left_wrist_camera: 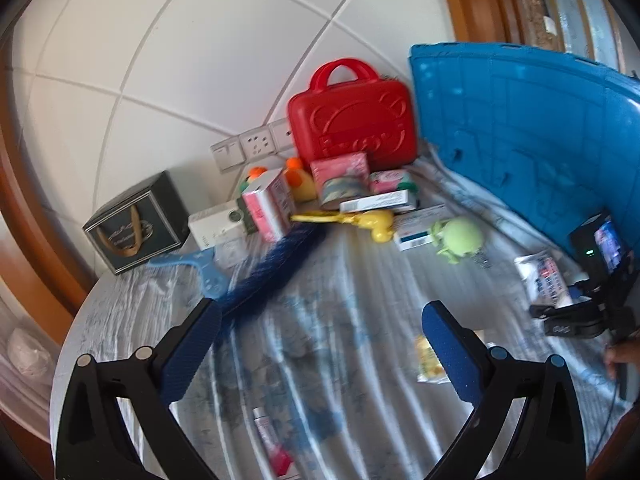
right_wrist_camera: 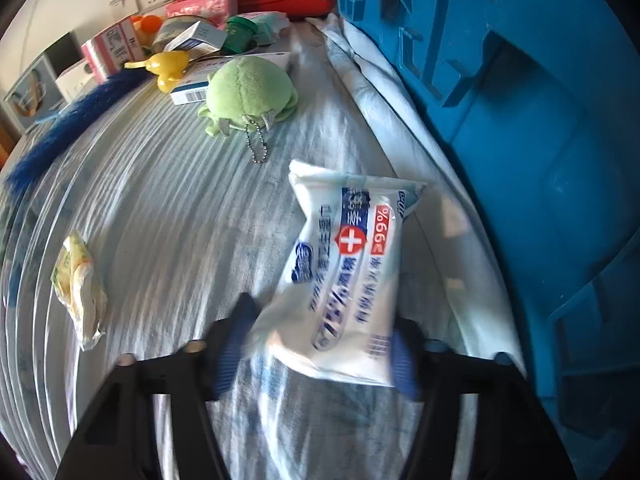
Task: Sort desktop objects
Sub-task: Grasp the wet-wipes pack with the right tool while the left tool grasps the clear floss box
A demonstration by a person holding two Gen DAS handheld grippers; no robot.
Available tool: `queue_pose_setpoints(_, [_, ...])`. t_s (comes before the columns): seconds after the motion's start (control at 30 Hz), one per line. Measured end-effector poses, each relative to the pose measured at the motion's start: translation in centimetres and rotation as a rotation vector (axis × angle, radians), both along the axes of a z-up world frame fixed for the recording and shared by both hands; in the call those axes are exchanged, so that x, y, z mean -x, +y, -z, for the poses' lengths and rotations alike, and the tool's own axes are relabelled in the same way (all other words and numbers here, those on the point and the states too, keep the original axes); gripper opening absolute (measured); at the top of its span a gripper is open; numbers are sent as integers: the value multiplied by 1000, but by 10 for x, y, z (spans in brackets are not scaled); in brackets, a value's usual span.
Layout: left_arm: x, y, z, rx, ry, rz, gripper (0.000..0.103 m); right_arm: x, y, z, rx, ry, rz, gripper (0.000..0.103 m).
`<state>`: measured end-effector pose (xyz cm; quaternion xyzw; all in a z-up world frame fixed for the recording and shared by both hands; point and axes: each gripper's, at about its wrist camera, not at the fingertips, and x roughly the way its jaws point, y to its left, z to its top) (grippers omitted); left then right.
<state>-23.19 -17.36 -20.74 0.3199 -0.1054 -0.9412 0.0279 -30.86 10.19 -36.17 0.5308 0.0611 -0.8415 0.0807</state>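
Clamping the wipes pack [right_wrist_camera: 344,280] at its near end, the right gripper [right_wrist_camera: 320,356] is seen with both pads pressed into the soft wrapper — the pack juts toward 12 o'clock over the cloth [right_wrist_camera: 168,208], just beside the blue crate [right_wrist_camera: 520,140] at 3 o'clock. The left gripper [left_wrist_camera: 320,344] is held wide apart with nothing between its pads, above bare cloth.

Only the pack's end is pinched, so it could be lost: the slick film may slide out if it is swung quickly toward the crate, or its far corner may be caught on the crate wall. The green plush [right_wrist_camera: 250,94] and its ball chain, at 11 o'clock, lie close enough to be snagged.

Counted near to far: one wipes pack, one yellow sachet [right_wrist_camera: 80,284] at 9 o'clock, one tube [left_wrist_camera: 270,440] under the left gripper, one plush, one blue duster [left_wrist_camera: 272,268], one yellow toy [left_wrist_camera: 372,224]. Several cartons are heaped behind — too overlapped for an exact count. Farthest are one dark gift box [left_wrist_camera: 136,224] and one red case [left_wrist_camera: 352,120] against the wall.
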Motion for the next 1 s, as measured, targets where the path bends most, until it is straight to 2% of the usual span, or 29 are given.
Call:
queue_pose_setpoints(0.13, [8, -21, 2, -23, -18, 25, 102, -2, -18, -5, 16, -19, -79, 44])
queue_pose_setpoints(0.2, [16, -24, 2, 15, -9, 58, 102, -7, -28, -10, 10, -18, -122, 42])
queue_pose_setpoints(0.27, [29, -26, 5, 43, -14, 88, 102, -8, -38, -17, 26, -13, -136, 42])
queue_pose_setpoints(0.37, [50, -37, 9, 25, -49, 124, 102, -2, -59, -25, 46, -16, -152, 42])
queue_pose_setpoints(0.47, [72, -55, 8, 31, -64, 111, 102, 4, -73, -40, 41, 6, -175, 42])
queue_pose_setpoints(0.53, [89, -70, 5, 38, -74, 71, 102, 12, -81, -53, 46, 19, -178, 42])
queue_pose_setpoints(0.67, [119, -101, 1, 40, -34, -18, 102, 36, -100, -65, 58, 32, -185, 42])
queue_pose_setpoints(0.73, [137, -123, 6, 13, -23, -77, 102, 49, -116, -69, 45, 47, -207, 42])
queue_pose_setpoints(0.83, [165, -159, 20, -31, -6, -150, 102, 62, -133, -68, 45, 57, -228, 42])
queue_pose_setpoints(0.9, [189, -182, 37, -33, -33, -182, 102, 70, -144, -64, 53, 47, -251, 42])
queue_pose_setpoints(1.0, [234, -203, 60, -60, -68, -181, 102, 80, -159, -56, 65, 29, -283, 42])
